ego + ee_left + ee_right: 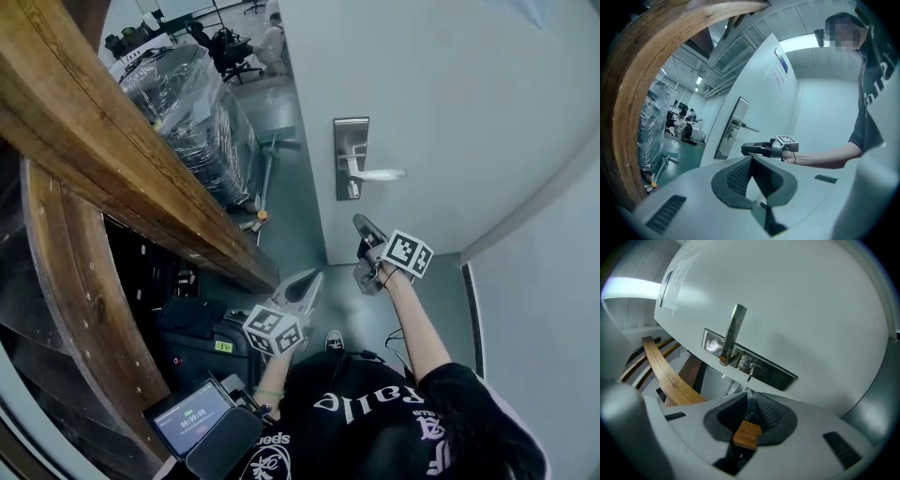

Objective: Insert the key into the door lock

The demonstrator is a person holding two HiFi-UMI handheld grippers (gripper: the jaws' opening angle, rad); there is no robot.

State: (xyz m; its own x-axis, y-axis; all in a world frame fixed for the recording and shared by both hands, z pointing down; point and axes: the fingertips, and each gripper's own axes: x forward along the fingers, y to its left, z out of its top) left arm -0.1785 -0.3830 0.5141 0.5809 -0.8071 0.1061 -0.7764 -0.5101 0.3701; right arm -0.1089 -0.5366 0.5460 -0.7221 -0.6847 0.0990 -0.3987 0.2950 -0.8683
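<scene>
The right tongs (749, 399) were drawn close together on a small brown, wood-coloured block (746, 434) lodged low between the jaws. What the block was could not be told. The tips pointed at the door's metal lock plate (776, 373) and stood near it without touching. What looked like a small silvery key (751, 371) stuck out of the plate, just beside the root of the lever handle (733, 331), clear of both tongs.

The left tongs (751, 161) were closed at the tips with nothing between them. In the head view they (309, 281) hung low in front of the person's black shirt, well apart from the door (450, 103). The right tongs (364, 227) were raised at the end of a bare forearm (417, 323), below the lock plate (351, 141) and its handle (380, 174).

To the left, a heavy curved wooden beam (94, 122) crossed the view. Beyond it stood a bulky load wrapped in clear plastic film (192, 112) on the grey-green floor (291, 211). At the lower left edge sat a small device with a lit screen (192, 417).
</scene>
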